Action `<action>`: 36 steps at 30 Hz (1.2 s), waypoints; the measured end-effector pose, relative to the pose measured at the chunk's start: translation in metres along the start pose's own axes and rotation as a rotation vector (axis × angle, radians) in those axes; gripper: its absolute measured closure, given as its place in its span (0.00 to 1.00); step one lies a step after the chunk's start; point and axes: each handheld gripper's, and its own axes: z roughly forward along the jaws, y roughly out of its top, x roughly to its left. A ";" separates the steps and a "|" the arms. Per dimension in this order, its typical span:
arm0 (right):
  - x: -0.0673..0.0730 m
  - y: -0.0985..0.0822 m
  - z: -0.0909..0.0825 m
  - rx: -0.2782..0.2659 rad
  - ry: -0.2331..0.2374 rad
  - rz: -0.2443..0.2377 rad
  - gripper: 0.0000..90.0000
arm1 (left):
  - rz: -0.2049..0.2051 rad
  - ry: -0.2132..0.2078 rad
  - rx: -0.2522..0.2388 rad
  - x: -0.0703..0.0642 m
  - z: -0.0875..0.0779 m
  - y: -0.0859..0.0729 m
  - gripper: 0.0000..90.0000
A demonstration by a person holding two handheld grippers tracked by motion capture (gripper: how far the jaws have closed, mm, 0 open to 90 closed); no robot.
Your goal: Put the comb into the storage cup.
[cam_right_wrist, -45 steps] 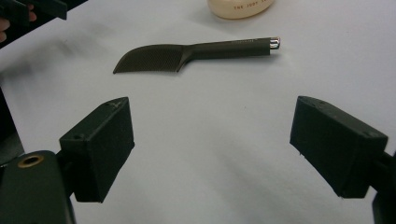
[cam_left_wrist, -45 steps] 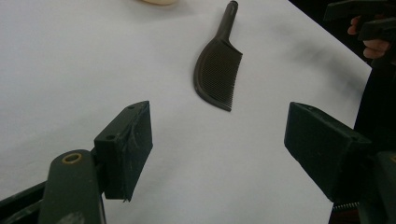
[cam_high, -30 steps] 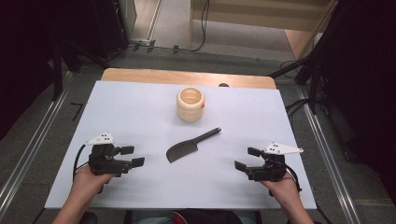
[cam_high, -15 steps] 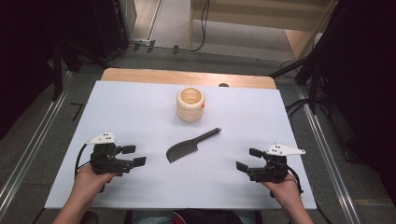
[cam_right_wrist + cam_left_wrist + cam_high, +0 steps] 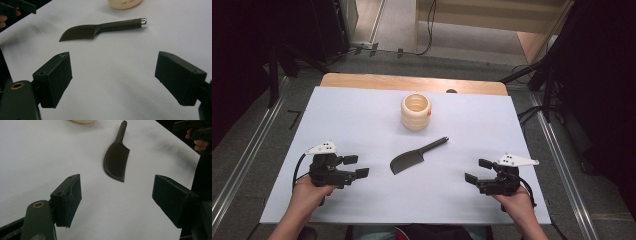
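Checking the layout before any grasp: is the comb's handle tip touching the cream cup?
Apart. The high view shows bare white table between the comb and the cream cup; the right gripper view shows that gap too.

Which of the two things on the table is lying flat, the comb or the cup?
The dark comb lies flat on the white table, midway between both open tongs. The cream cup stands upright behind it, its mouth facing up.

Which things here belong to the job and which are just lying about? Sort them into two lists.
Belongs to the job:
- dark comb, lying flat between both hands
- left tongs, open, empty
- right tongs, open, empty

Just lying about:
- cream ribbed cup, upright behind the comb
- white table cover
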 end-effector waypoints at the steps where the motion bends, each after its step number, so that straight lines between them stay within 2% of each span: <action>1: 0.000 0.000 0.001 0.001 0.002 -0.003 0.14 | -0.001 0.001 -0.001 0.000 0.000 0.000 0.27; 7: 0.001 0.000 0.002 0.006 0.001 0.001 0.14 | -0.003 0.003 -0.006 0.001 0.000 0.000 0.27; 16: -0.004 0.006 -0.002 -0.027 -0.005 0.004 0.14 | 0.000 0.000 -0.003 0.001 0.001 0.001 0.27; 19: -0.004 0.009 0.001 -0.032 -0.027 0.000 0.14 | -0.001 0.000 -0.001 0.001 0.001 0.001 0.27; 26: -0.004 0.018 0.006 -0.034 -0.043 0.001 0.14 | -0.006 0.003 0.000 0.003 0.002 0.002 0.27; 28: -0.004 0.021 0.008 -0.030 -0.069 -0.026 0.15 | -0.008 0.004 0.001 0.003 0.002 0.002 0.27; 30: -0.003 0.024 0.009 -0.039 -0.073 -0.033 0.15 | -0.009 0.006 0.001 0.004 0.002 0.002 0.27; 36: -0.003 0.031 0.016 -0.050 -0.051 -0.016 0.15 | -0.010 0.004 0.005 0.004 0.002 0.002 0.27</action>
